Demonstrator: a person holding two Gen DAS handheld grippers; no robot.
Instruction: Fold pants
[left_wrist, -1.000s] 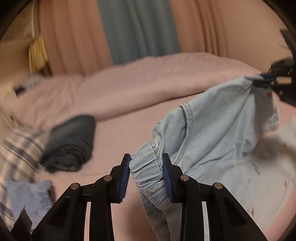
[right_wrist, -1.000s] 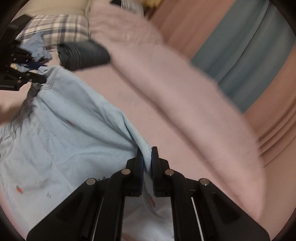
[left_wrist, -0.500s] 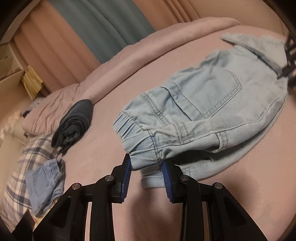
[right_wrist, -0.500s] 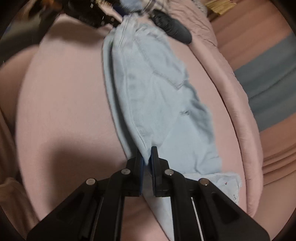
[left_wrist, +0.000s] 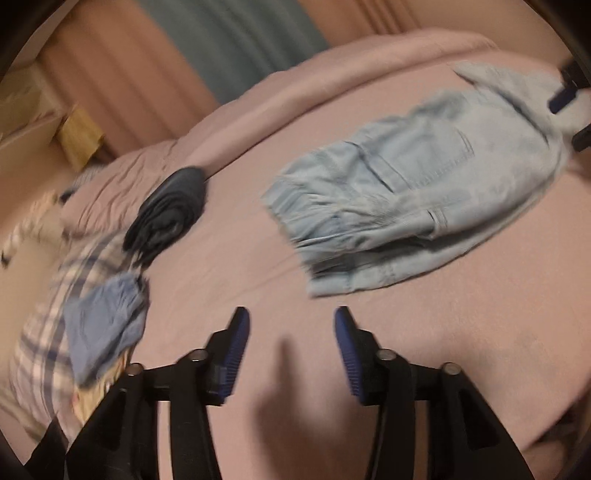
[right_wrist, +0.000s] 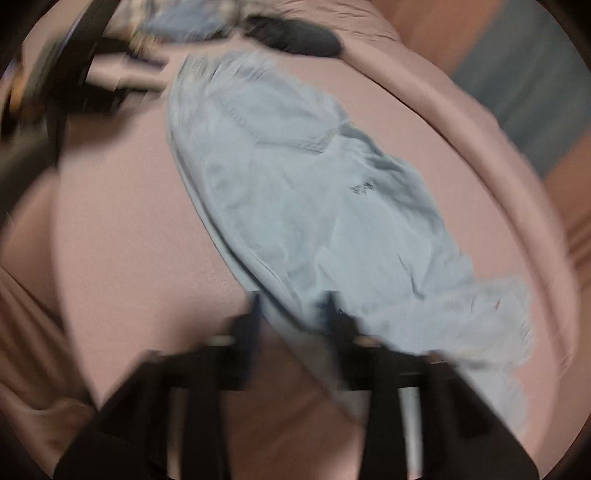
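Denim pants (left_wrist: 413, 206) now lie folded flat on the pink bed (left_wrist: 229, 266), since you just let go: left gripper (left_wrist: 291, 354) opening empty, right gripper (right_wrist: 293, 314) opening astride the hem.

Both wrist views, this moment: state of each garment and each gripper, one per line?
Light denim pants: released, lying folded lengthwise on the pink bed.
Left gripper: jaws opening, nothing between them.
Right gripper: jaws opening, pants edge between them, blurred.
Dark garment: rolled up, lying apart.
Blue garment: crumpled on plaid cloth.
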